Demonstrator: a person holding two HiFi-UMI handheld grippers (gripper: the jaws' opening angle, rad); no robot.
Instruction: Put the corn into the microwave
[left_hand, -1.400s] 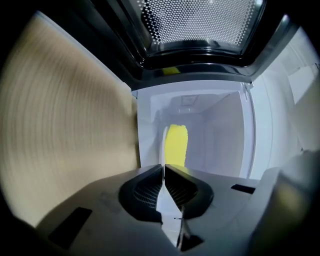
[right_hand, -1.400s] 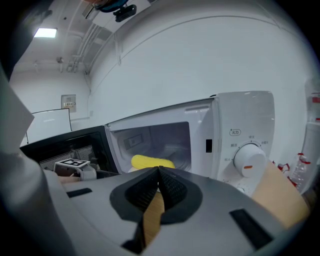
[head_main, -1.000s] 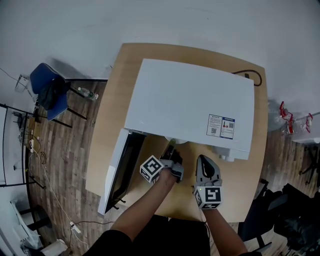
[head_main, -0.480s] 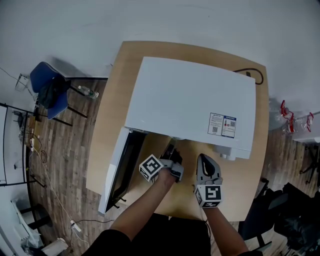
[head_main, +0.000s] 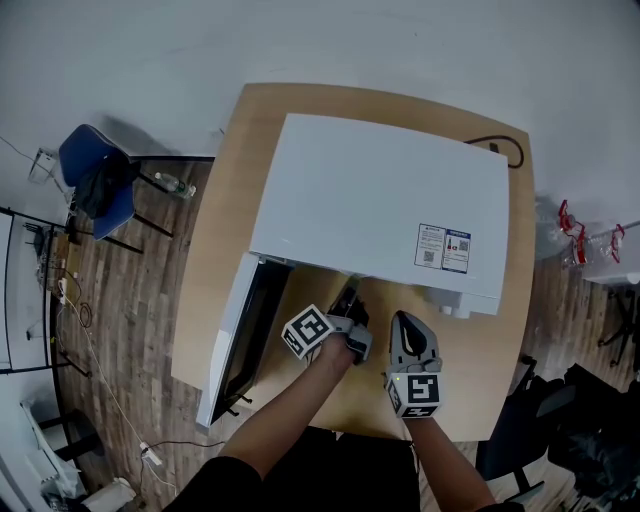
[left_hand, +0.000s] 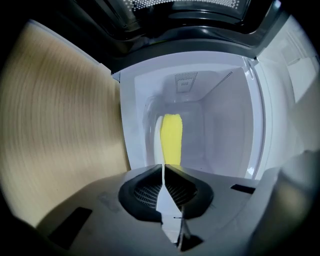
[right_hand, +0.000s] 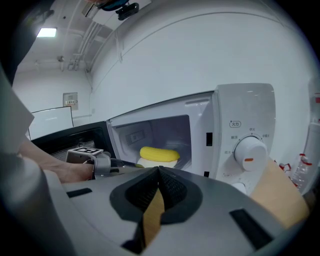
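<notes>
The yellow corn (left_hand: 172, 136) lies on a white plate (right_hand: 150, 162) inside the white microwave (head_main: 380, 200), whose door (head_main: 235, 340) hangs open to the left. The right gripper view shows the same corn (right_hand: 159, 153) deep in the cavity. My left gripper (left_hand: 163, 167) is shut and empty, its tips just in front of the opening and short of the corn. In the head view the left gripper (head_main: 347, 300) sits at the microwave's front edge. My right gripper (right_hand: 159, 172) is shut on nothing and hovers beside it, over the table in front of the control panel.
The microwave fills most of the wooden table (head_main: 225, 200). Its dial (right_hand: 248, 152) is on the right of the front. A black cable (head_main: 505, 150) runs behind it. A blue chair (head_main: 95, 180) stands left of the table.
The left gripper has rolled slightly in front of the opening. The right gripper, the corn and the door have stayed put.
</notes>
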